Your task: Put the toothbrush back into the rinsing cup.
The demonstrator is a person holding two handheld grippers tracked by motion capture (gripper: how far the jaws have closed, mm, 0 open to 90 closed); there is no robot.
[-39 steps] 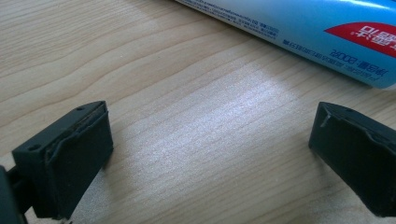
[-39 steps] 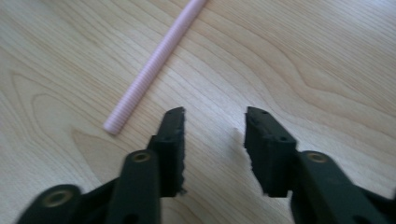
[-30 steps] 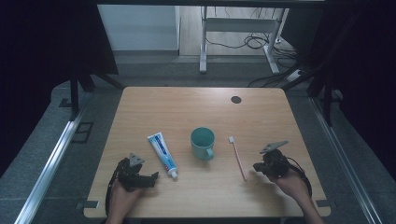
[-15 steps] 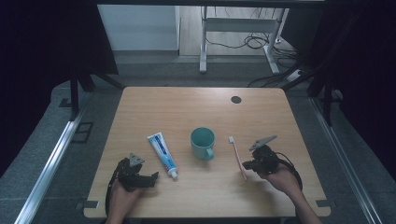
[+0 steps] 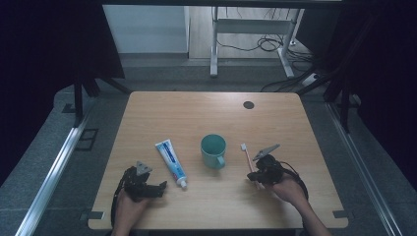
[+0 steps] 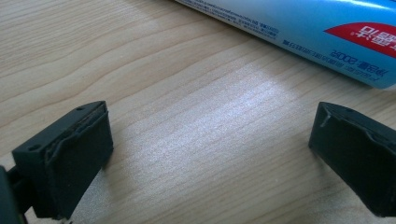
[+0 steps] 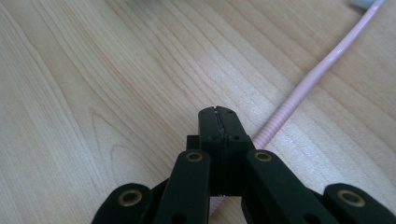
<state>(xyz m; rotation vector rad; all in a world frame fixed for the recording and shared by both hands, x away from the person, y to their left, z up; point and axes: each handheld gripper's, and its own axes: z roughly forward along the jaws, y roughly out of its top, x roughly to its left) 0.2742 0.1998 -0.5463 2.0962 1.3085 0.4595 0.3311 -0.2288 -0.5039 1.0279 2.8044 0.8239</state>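
Note:
A pink toothbrush (image 5: pixel 247 160) lies on the wooden table (image 5: pixel 196 113), right of a teal cup (image 5: pixel 213 150). My right gripper (image 5: pixel 253 178) sits low at the handle's near end. In the right gripper view its jaws are pressed together (image 7: pixel 218 112), and the ribbed pink handle (image 7: pixel 303 88) runs in under them from the upper right. A blue and white toothpaste tube (image 5: pixel 169 158) lies left of the cup. My left gripper (image 5: pixel 160 187) rests on the table just left of the tube's cap end. It stands open (image 6: pixel 210 149) over bare wood, with the tube (image 6: pixel 303 28) beyond its jaws.
A dark round cable hole (image 5: pixel 248 104) marks the table's far right. Metal rails run along the floor on both sides, and a desk frame with cables stands behind the table. Bare wood stretches across the far half of the table.
My right gripper has slid left and slightly forward to the near end of the toothbrush handle. The left gripper, cup and toothpaste have stayed put.

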